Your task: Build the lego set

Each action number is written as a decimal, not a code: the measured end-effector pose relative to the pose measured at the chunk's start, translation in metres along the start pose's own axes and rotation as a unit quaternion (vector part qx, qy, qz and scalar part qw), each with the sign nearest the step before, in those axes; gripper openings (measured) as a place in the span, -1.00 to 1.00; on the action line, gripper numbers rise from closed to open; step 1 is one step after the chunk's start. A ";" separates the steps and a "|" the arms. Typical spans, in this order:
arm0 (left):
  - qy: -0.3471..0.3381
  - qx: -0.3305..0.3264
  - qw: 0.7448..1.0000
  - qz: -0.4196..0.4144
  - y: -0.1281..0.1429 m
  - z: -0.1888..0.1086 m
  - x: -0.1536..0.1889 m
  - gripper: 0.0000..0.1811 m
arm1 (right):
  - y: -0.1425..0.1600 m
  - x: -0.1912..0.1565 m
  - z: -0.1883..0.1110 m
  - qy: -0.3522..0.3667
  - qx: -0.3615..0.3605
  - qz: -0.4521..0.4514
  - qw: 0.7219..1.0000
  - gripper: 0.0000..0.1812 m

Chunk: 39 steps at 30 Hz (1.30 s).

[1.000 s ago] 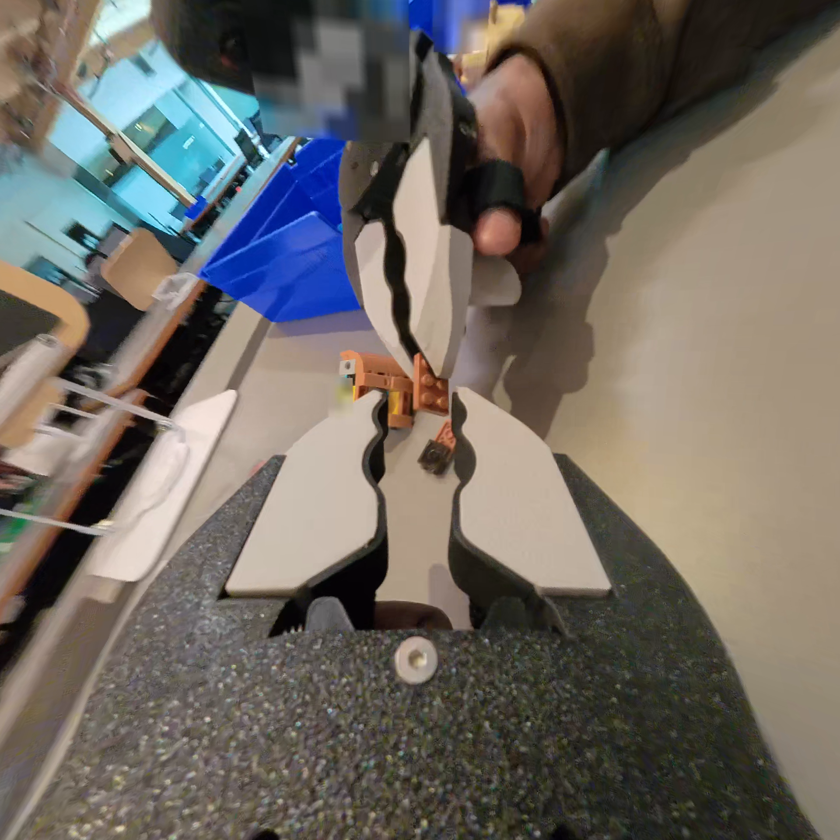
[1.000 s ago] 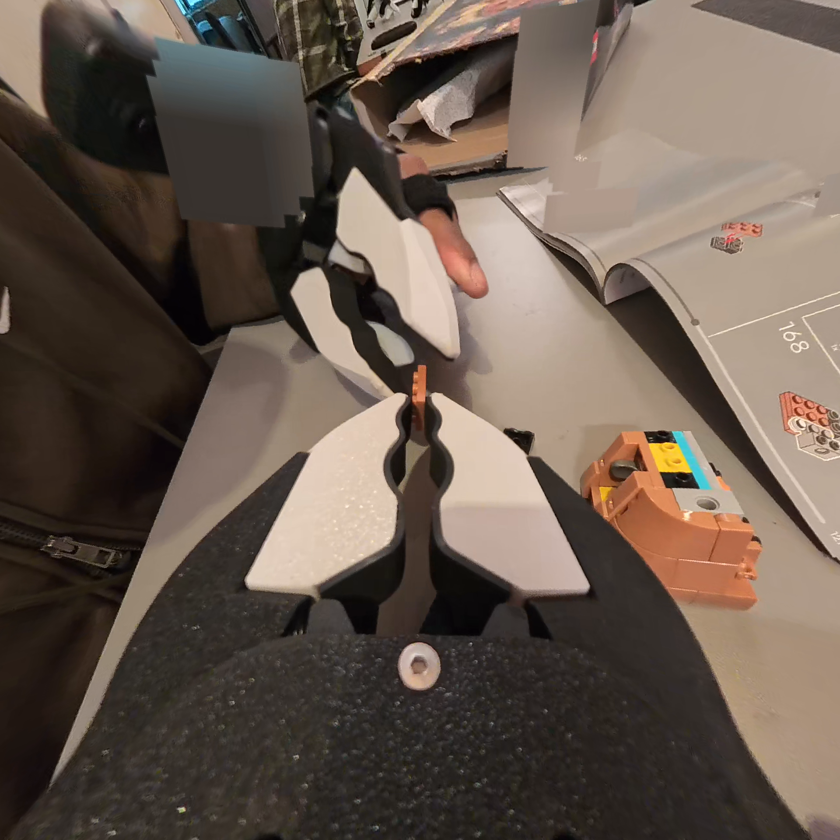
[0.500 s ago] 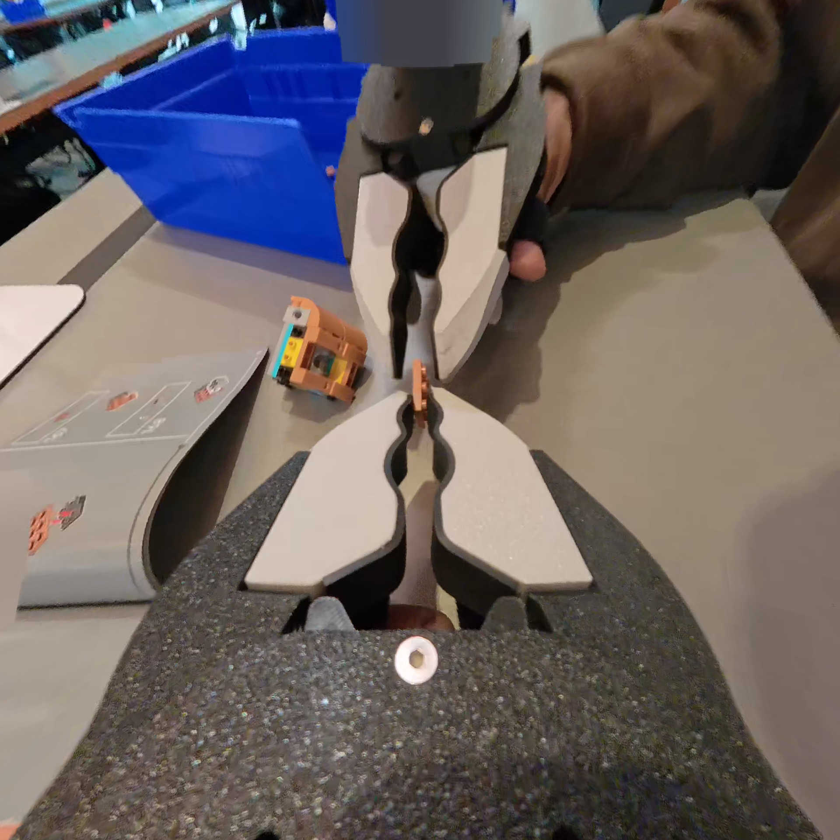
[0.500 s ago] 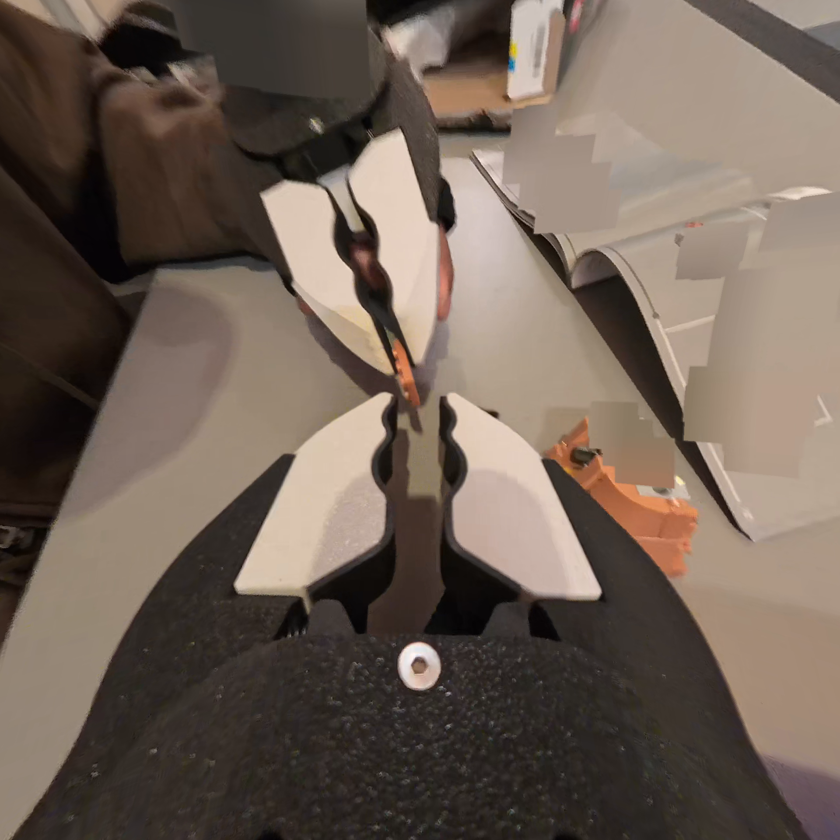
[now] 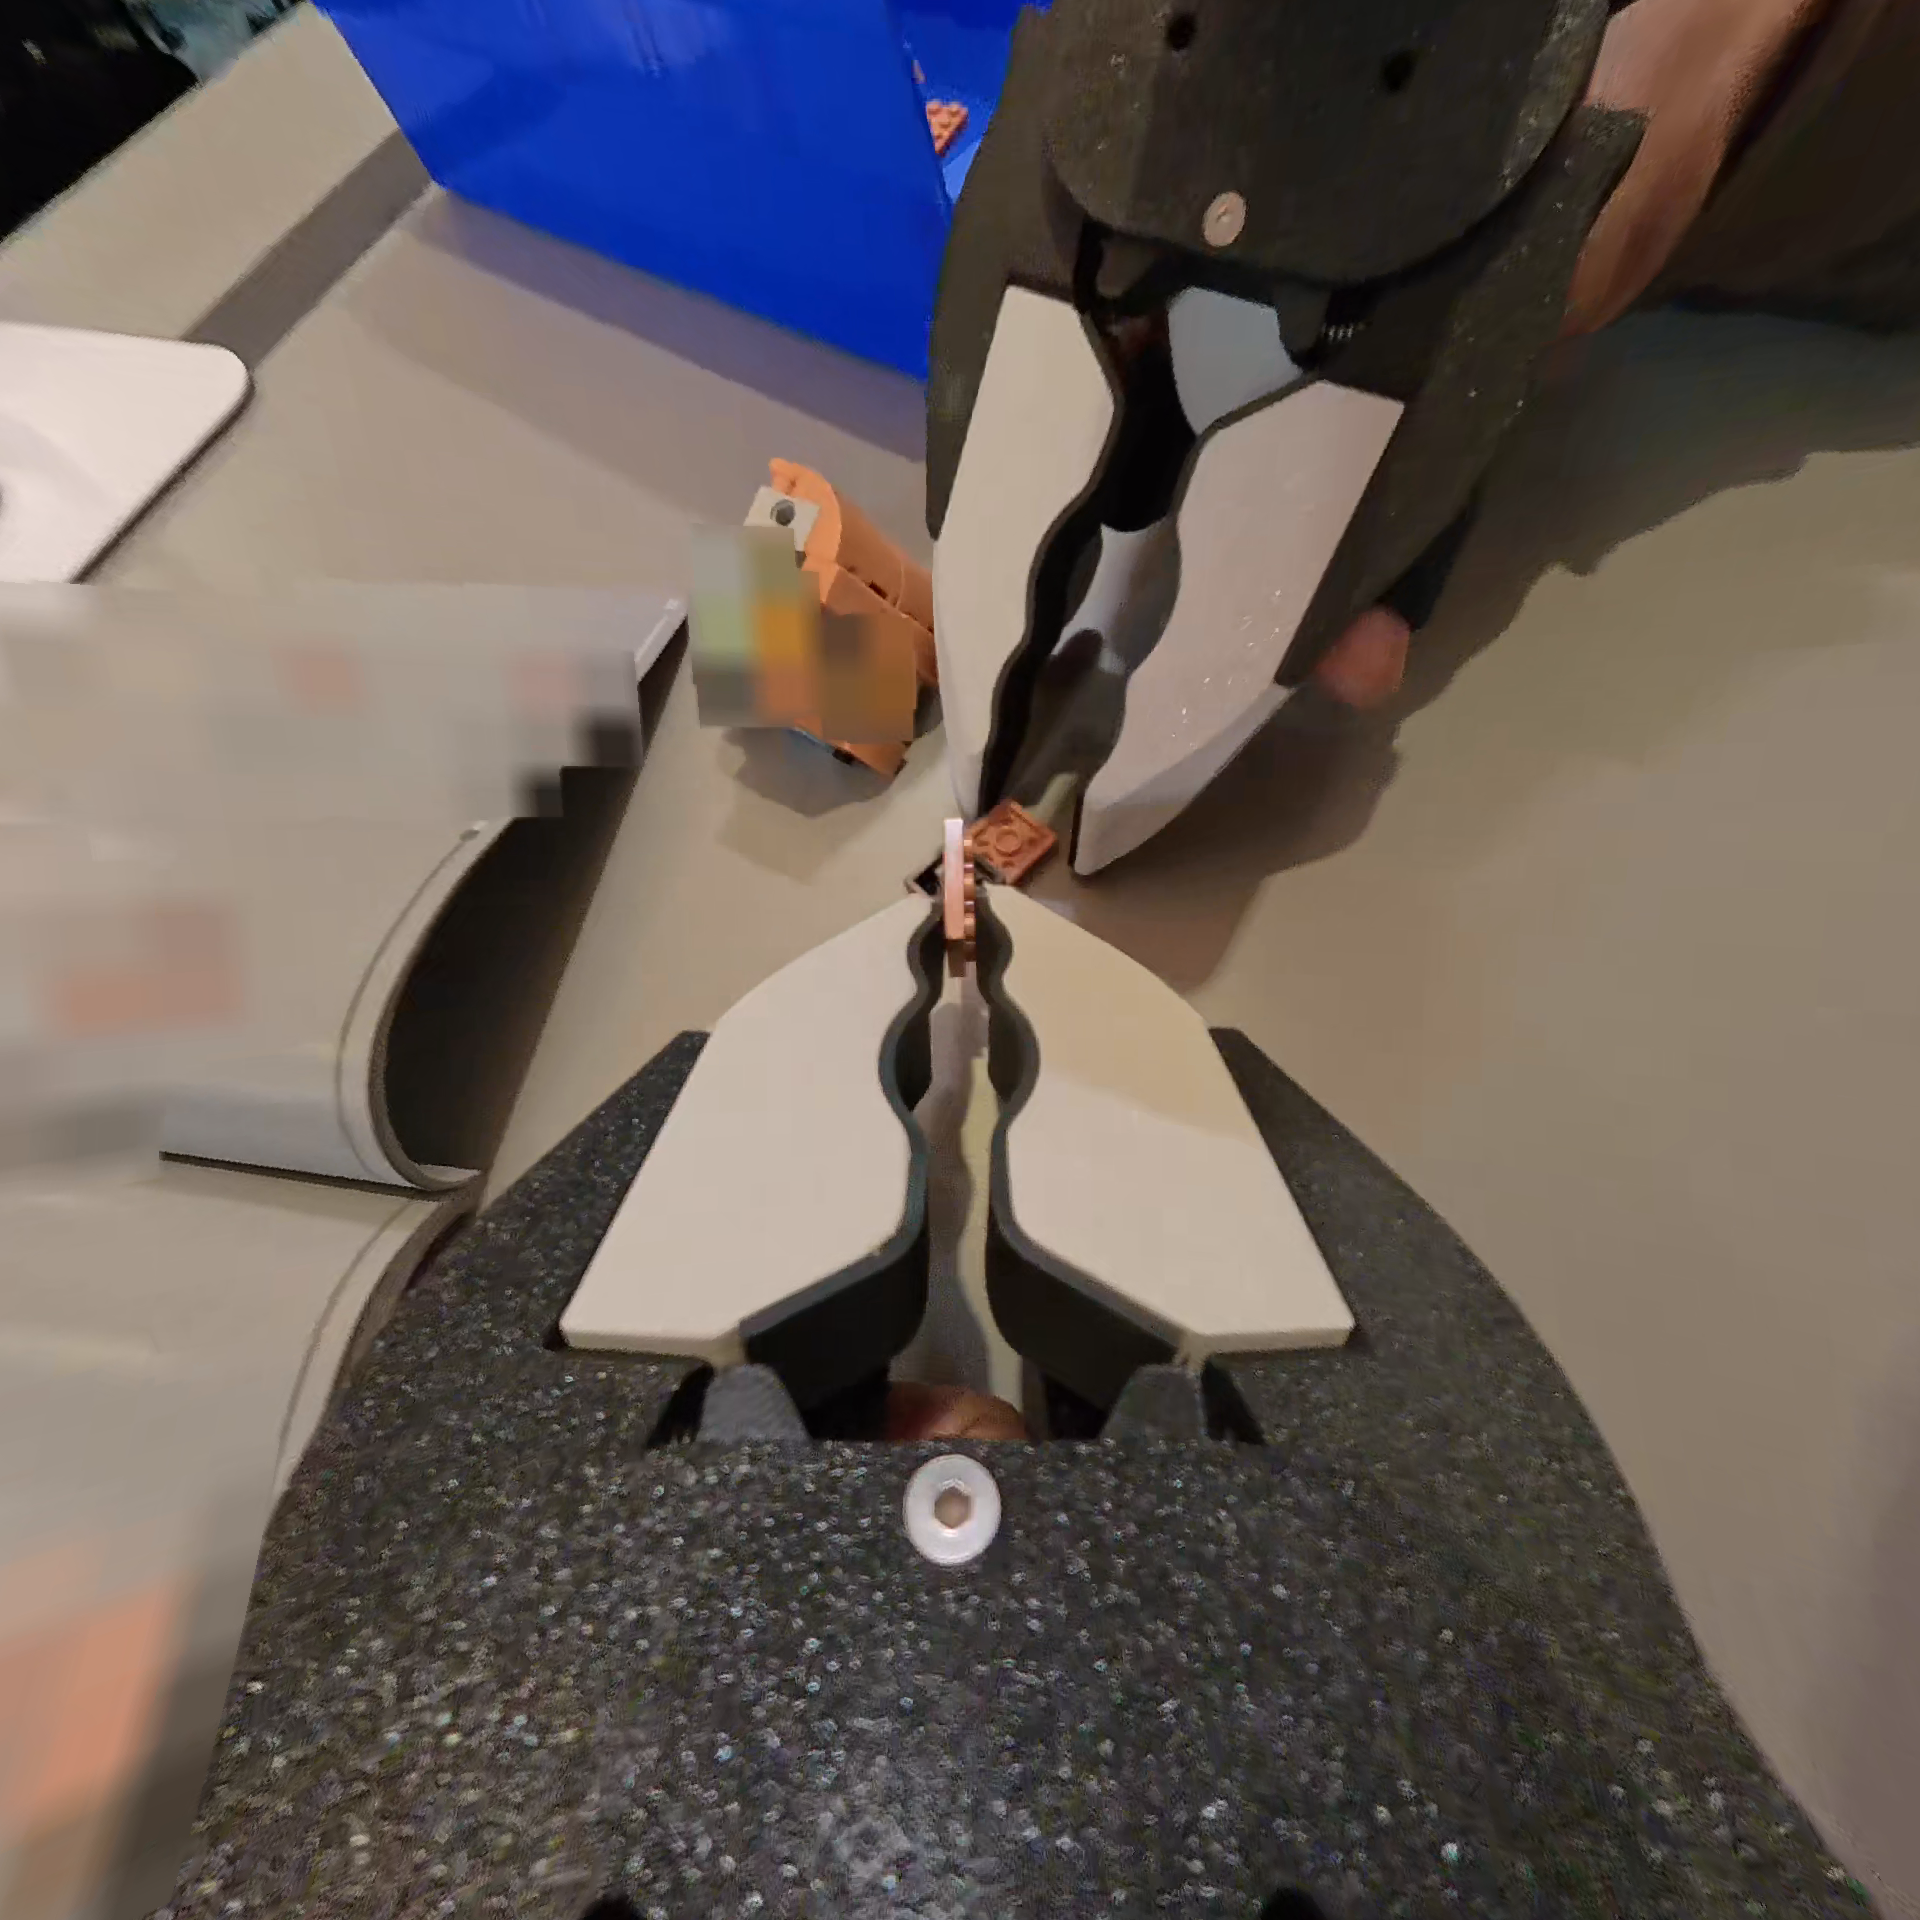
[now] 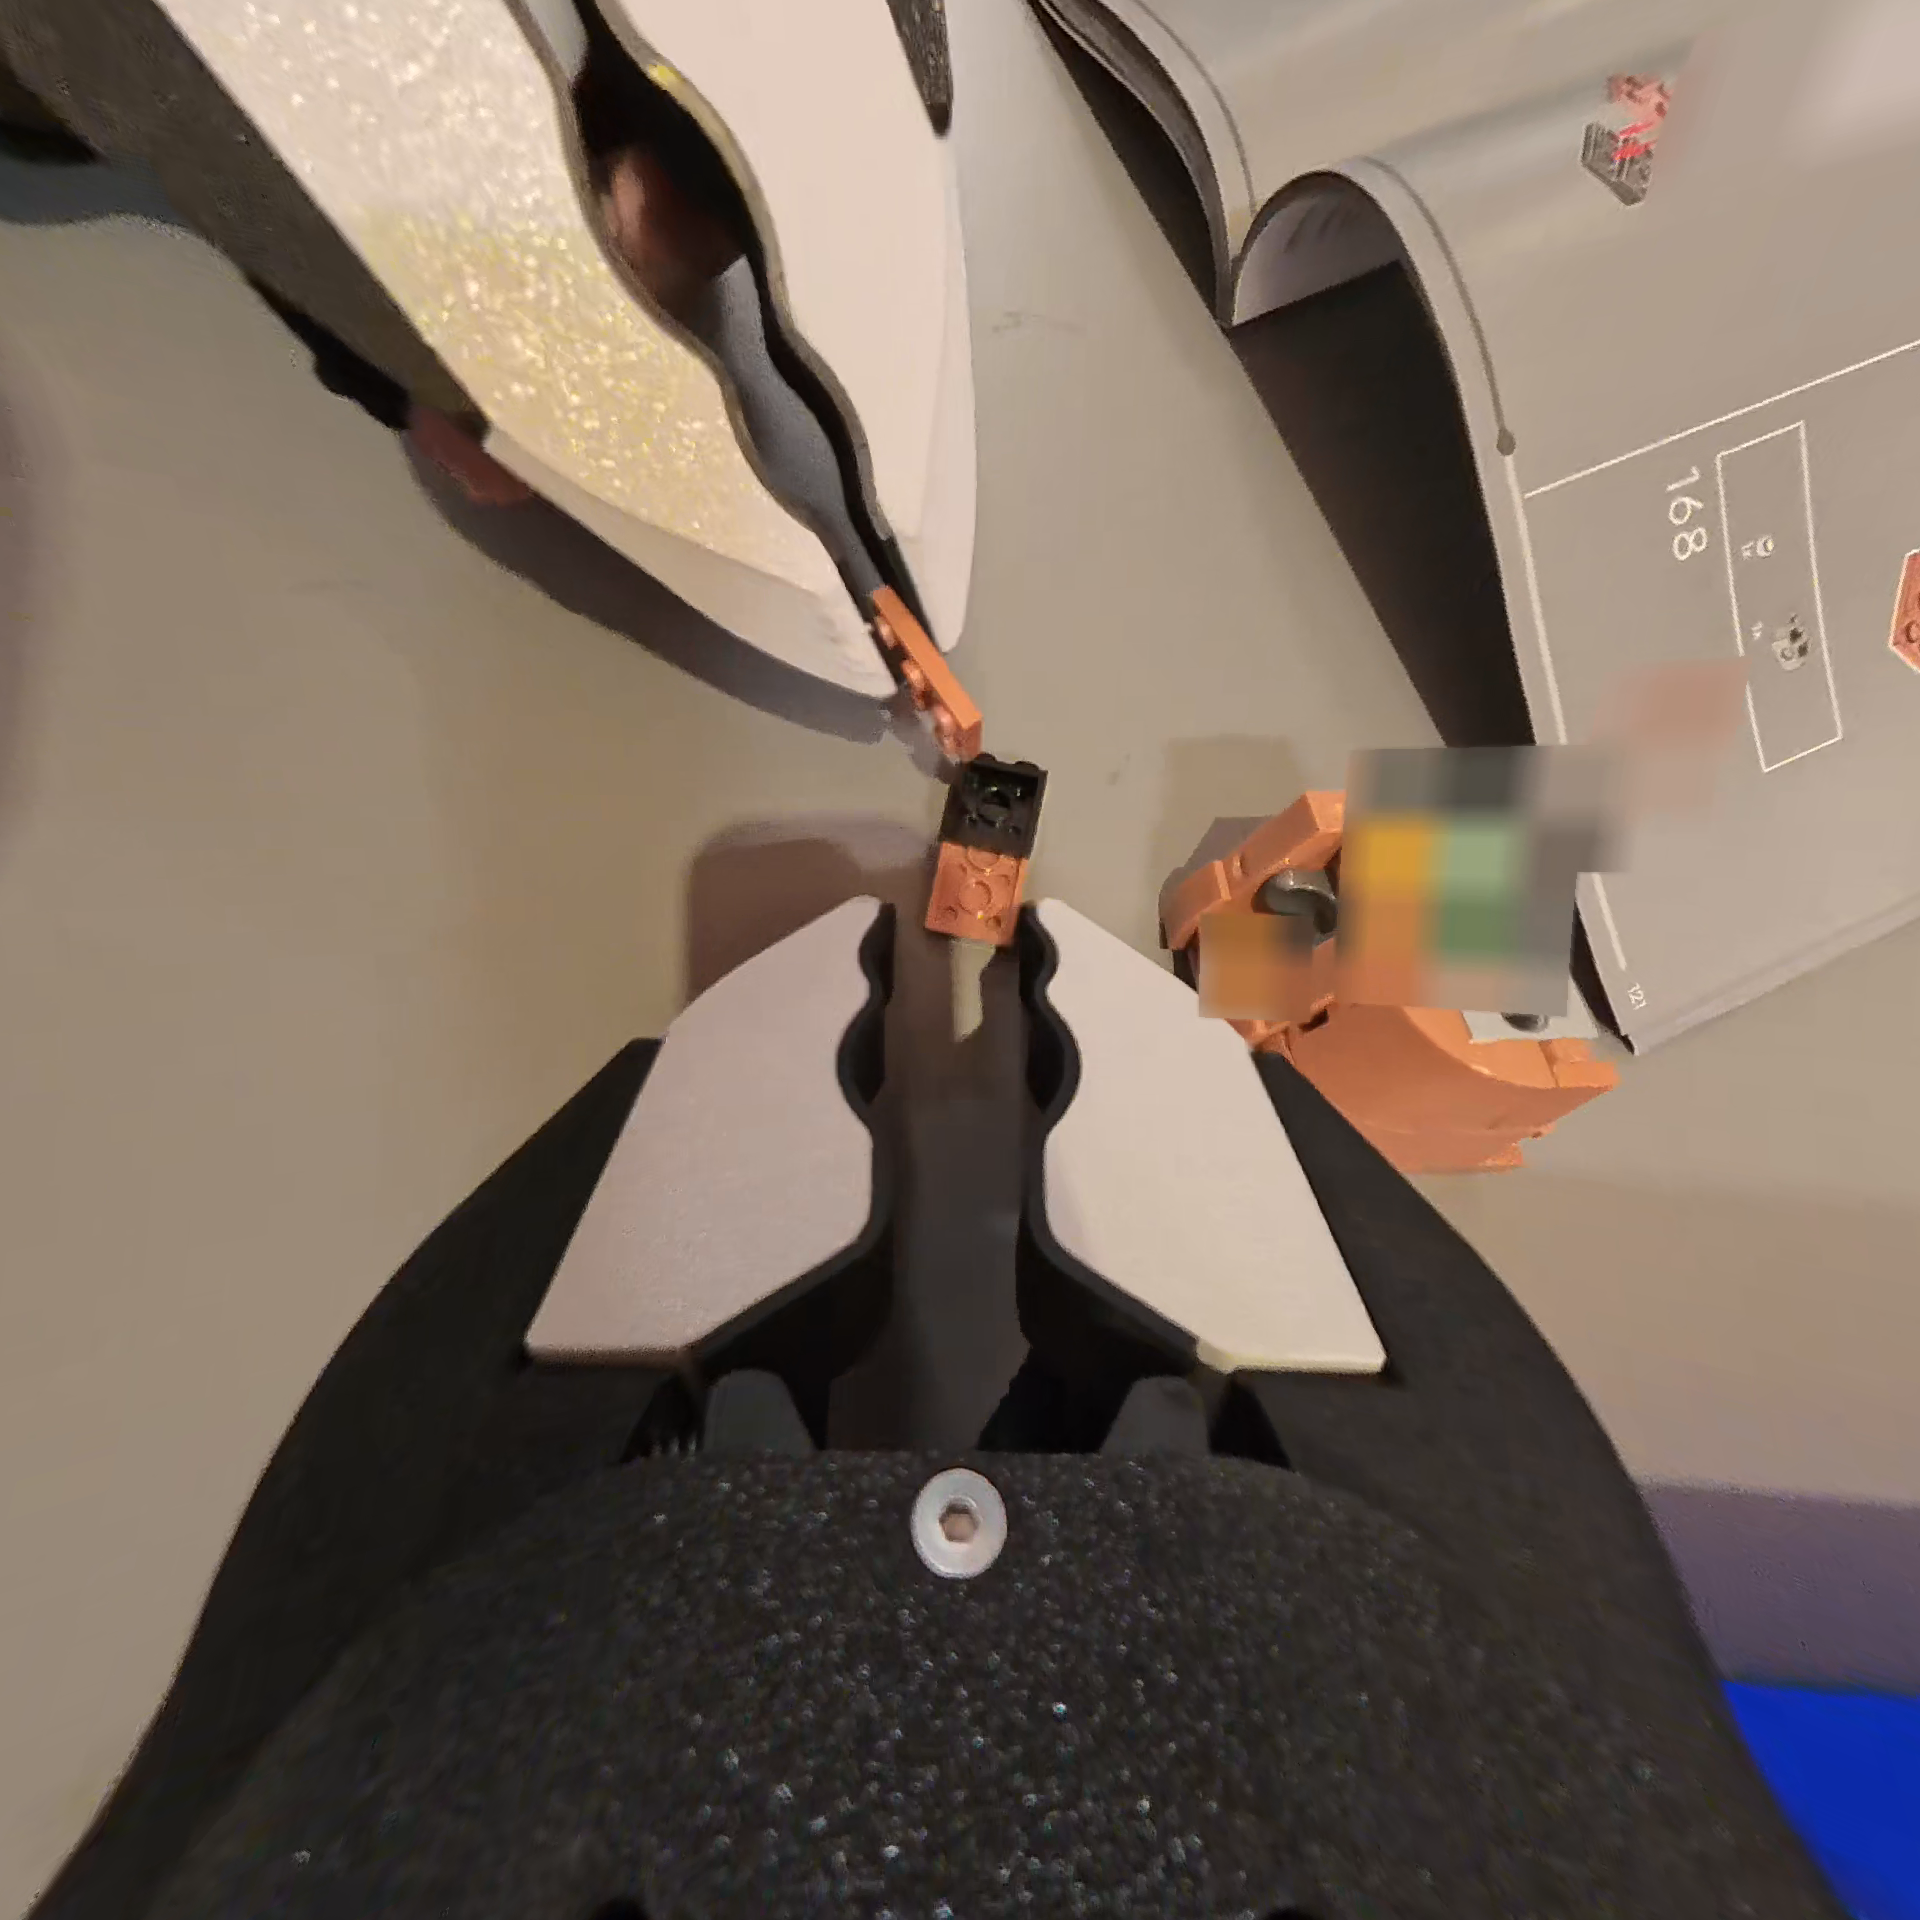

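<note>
Here my left gripper (image 5: pixel 958 914) is clamped on a thin orange plate (image 5: pixel 956 904), held edge-on so I see little of its face. My right gripper (image 6: pixel 956 914) stands with its fingers spread; a small stack of one orange brick (image 6: pixel 971 883) and one black brick (image 6: pixel 995 802) sits at its tips, nearer the right finger, and I cannot tell whether either finger touches it. A grey stub below the stack is too blurred to name. The plate's free end hangs just beside the black brick. On the grey table (image 5: pixel 1558 935) the orange partly built model (image 6: pixel 1392 1081) is half covered by a mosaic patch, and the open instruction booklet (image 6: pixel 1662 416) runs off the frame. Only a corner of the blue bin (image 5: pixel 665 156) shows.
</note>
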<state>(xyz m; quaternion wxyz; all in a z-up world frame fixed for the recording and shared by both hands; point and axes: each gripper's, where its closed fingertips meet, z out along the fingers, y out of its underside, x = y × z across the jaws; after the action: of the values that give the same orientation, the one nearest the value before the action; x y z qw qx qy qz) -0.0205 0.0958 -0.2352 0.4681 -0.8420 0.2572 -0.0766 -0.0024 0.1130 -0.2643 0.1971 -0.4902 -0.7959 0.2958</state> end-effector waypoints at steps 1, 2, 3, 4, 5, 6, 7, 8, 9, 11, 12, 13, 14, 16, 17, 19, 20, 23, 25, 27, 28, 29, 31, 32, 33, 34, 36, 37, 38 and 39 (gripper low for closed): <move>-0.010 0.000 1.000 0.016 0.000 0.000 -0.001 -0.94 | -0.001 -0.001 0.001 0.002 -0.001 0.002 1.000 -0.78; -0.019 0.001 0.999 0.034 -0.001 0.000 -0.002 -0.94 | -0.002 -0.001 0.001 0.003 -0.001 0.003 1.000 -0.81; -0.027 0.003 0.998 0.056 -0.001 0.000 -0.003 -0.94 | -0.002 -0.001 0.002 0.005 -0.002 0.004 1.000 -0.81; -0.037 0.003 0.996 0.081 -0.002 0.000 -0.003 -0.94 | -0.003 -0.002 0.002 0.005 -0.003 0.006 1.000 -0.81; -0.047 0.002 0.993 0.108 -0.002 0.000 -0.004 -0.94 | -0.003 -0.003 0.002 0.003 -0.002 0.011 1.000 -0.81; -0.058 0.000 0.989 0.137 -0.002 -0.001 -0.004 -0.94 | -0.005 -0.004 0.002 -0.005 0.004 0.020 1.000 -0.81; -0.068 -0.001 0.984 0.166 -0.002 -0.001 -0.004 -0.94 | -0.008 -0.006 0.001 -0.015 0.013 0.036 0.999 -0.81; -0.078 -0.001 0.978 0.194 -0.003 -0.002 -0.003 -0.94 | -0.012 -0.007 -0.001 -0.027 0.023 0.053 0.998 -0.81; -0.085 -0.001 0.972 0.219 -0.005 -0.002 -0.002 -0.94 | -0.016 -0.008 -0.003 -0.035 0.033 0.070 0.996 -0.81; -0.098 -0.001 0.961 0.258 -0.007 -0.002 0.002 -0.94 | -0.021 -0.008 -0.007 -0.048 0.049 0.097 0.993 -0.81; -0.107 0.000 0.956 0.275 -0.009 -0.002 0.002 -0.94 | -0.023 -0.008 -0.008 -0.053 0.055 0.109 0.991 -0.81; -0.114 0.000 0.950 0.290 -0.010 -0.002 0.003 -0.94 | -0.025 -0.007 -0.009 -0.058 0.062 0.121 0.989 -0.81; -0.123 0.000 0.945 0.304 -0.011 -0.003 0.003 -0.94 | -0.027 -0.008 -0.010 -0.063 0.069 0.132 0.987 -0.81; -0.142 -0.002 0.932 0.333 -0.013 -0.004 0.002 -0.94 | -0.030 -0.009 -0.012 -0.076 0.081 0.149 0.983 -0.81; -0.150 -0.004 0.926 0.346 -0.014 -0.004 0.002 -0.94 | -0.032 -0.010 -0.013 -0.081 0.086 0.156 0.981 -0.81; -0.161 -0.005 0.915 0.369 -0.015 -0.005 0.002 -0.94 | -0.034 -0.010 -0.014 -0.085 0.092 0.164 0.978 -0.81; -0.164 -0.007 0.911 0.379 -0.015 -0.005 0.002 -0.94 | -0.034 -0.010 -0.015 -0.085 0.095 0.166 0.978 -0.81; -0.176 -0.014 0.897 0.404 -0.016 -0.006 0.003 -0.94 | -0.037 -0.008 -0.017 -0.081 0.108 0.172 0.976 -0.81; -0.186 -0.020 0.889 0.418 -0.016 -0.007 0.002 -0.93 | -0.039 -0.007 -0.018 -0.077 0.116 0.173 0.975 -0.81; -0.194 -0.025 0.883 0.427 -0.017 -0.007 0.001 -0.92 | -0.041 -0.006 -0.018 -0.071 0.125 0.173 0.974 -0.81; -0.199 -0.027 0.880 0.431 -0.017 -0.007 0.000 -0.91 | -0.042 -0.006 -0.018 -0.069 0.129 0.171 0.974 -0.81; -0.202 -0.028 0.877 0.435 -0.017 -0.007 0.000 -0.90 | -0.043 -0.005 -0.019 -0.067 0.133 0.170 0.974 -0.81; -0.212 -0.030 0.872 0.440 -0.018 -0.008 -0.002 -0.89 | -0.045 -0.004 -0.020 -0.058 0.142 0.166 0.974 -0.81; -0.216 -0.031 0.870 0.442 -0.019 -0.008 -0.002 -0.89 | -0.046 -0.003 -0.020 -0.054 0.146 0.163 0.974 -0.81; -0.220 -0.031 0.868 0.443 -0.020 -0.009 -0.003 -0.89 | -0.047 -0.003 -0.021 -0.049 0.150 0.161 0.974 -0.81; -0.225 -0.031 0.866 0.445 -0.021 -0.010 -0.004 -0.89 | -0.048 -0.002 -0.022 -0.045 0.153 0.160 0.974 -0.81; -0.233 -0.030 0.864 0.445 -0.022 -0.010 -0.005 -0.89 | -0.050 -0.001 -0.023 -0.037 0.159 0.158 0.974 -0.81; -0.236 -0.030 0.863 0.445 -0.023 -0.010 -0.005 -0.89 | -0.050 0.000 -0.023 -0.035 0.162 0.158 0.973 -0.82; -0.238 -0.029 0.862 0.446 -0.023 -0.010 -0.005 -0.89 | -0.051 0.000 -0.024 -0.033 0.165 0.159 0.973 -0.82; -0.242 -0.028 0.860 0.448 -0.024 -0.010 -0.005 -0.89 | -0.052 0.001 -0.025 -0.031 0.169 0.159 0.972 -0.82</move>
<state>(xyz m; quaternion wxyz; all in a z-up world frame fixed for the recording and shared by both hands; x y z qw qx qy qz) -0.0203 0.1011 -0.2090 0.4759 -0.6406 0.4873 0.3546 -0.0222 0.1025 -0.2113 0.2022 -0.5608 -0.6521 0.4684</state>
